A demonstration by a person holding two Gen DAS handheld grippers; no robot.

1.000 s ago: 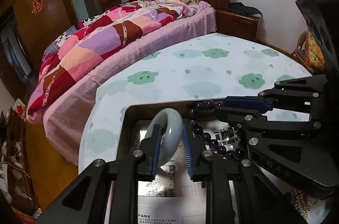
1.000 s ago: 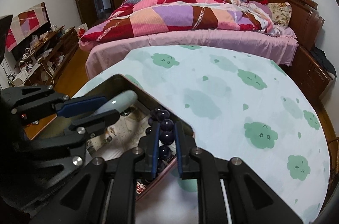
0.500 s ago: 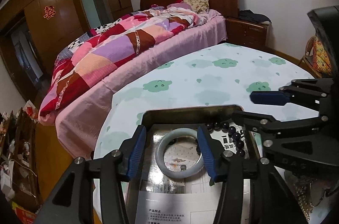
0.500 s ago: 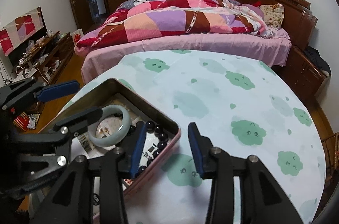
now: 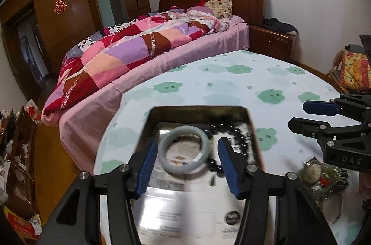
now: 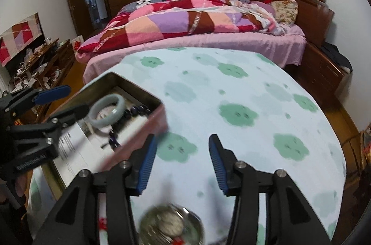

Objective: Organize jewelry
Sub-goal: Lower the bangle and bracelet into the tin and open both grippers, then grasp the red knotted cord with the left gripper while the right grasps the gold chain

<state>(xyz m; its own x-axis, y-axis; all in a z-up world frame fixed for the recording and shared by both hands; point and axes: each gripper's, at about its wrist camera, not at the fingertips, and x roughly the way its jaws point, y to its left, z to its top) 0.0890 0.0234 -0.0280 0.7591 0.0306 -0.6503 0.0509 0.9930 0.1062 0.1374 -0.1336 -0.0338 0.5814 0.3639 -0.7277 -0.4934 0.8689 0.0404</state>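
A pale green jade bangle point(image 5: 184, 150) lies flat in an open metal tin point(image 5: 199, 109) on the cloth-covered round table. A dark purple bead bracelet point(image 5: 231, 131) lies beside it in the tin. My left gripper point(image 5: 185, 166) is open and empty, raised over the tin's near part. My right gripper point(image 6: 182, 163) is open and empty over the table, right of the tin point(image 6: 136, 87). The bangle point(image 6: 105, 109) and beads point(image 6: 136, 110) show in the right wrist view too. More jewelry, a blurred pile with a round pendant point(image 6: 170, 225), lies below my right gripper.
The table point(image 5: 231, 82) has a pale cloth with green cloud prints. A printed paper sheet point(image 5: 185, 210) lies in the tin's near part. A bed with a patchwork quilt point(image 5: 139, 45) stands beyond the table. A jewelry pile point(image 5: 324, 173) lies right of the tin.
Both grippers opened and let go: the bangle and the bead bracelet now lie in the tin. Both grippers have pulled back and up, the right one moving right toward the jewelry pile.
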